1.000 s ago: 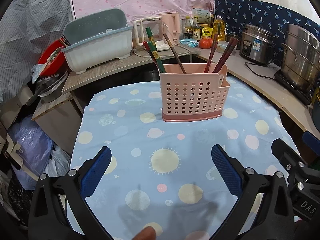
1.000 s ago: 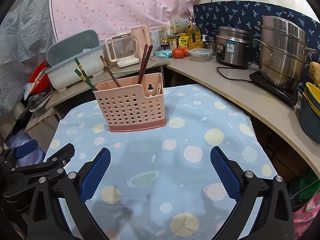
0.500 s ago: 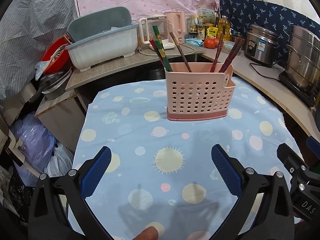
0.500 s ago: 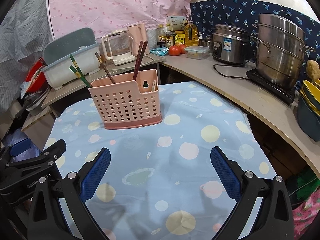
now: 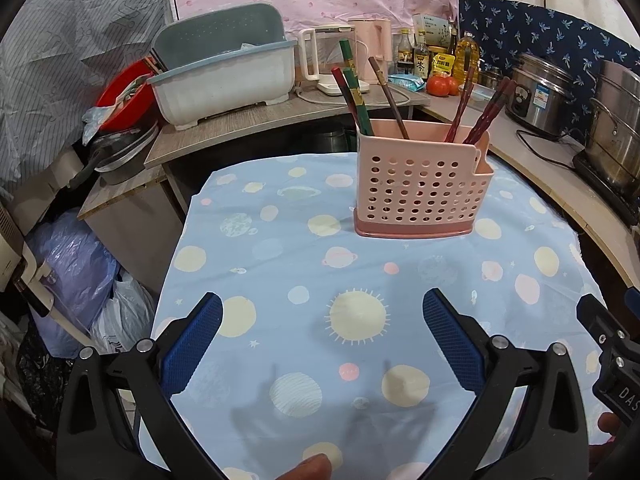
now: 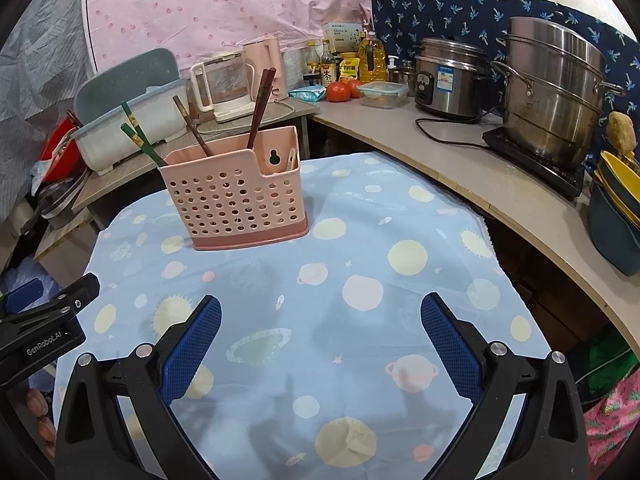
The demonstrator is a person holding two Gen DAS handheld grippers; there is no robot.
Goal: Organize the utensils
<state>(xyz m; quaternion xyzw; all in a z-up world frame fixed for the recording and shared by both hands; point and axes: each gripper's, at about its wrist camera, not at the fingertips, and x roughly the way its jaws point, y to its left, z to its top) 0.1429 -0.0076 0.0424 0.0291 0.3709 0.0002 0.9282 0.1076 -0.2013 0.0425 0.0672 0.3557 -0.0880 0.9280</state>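
L gripper [image 5: 322, 320]: jaws wide apart, nothing between them, low over the table [image 5: 280, 264] near its front edge. R gripper [image 6: 320, 320]: same, jaws apart, empty, just beside the L one; each shows at the edge of the other's view. Both point fwd at the holder but sit well apart from it, so prob. pulled back, not reaching.

Holder [image 5: 420, 188]: pink, perforated, upright at far-centre of table on the blue planet-print cloth [image 6: 400, 260]. Set mid-table likely so either gripper can get at it.

Chopsticks [image 5: 356, 96]: all standing in the holder, tips down. Green pair + brown one lean left in the left part; red-brown ones [image 5: 486, 110] lean right on the other side. Sorted by kind, it seems. Small low pocket at right end [image 6: 280, 164]; contents unclear.

No loose utensils on the cloth in either view. Judgement: task looks done or nearly so.
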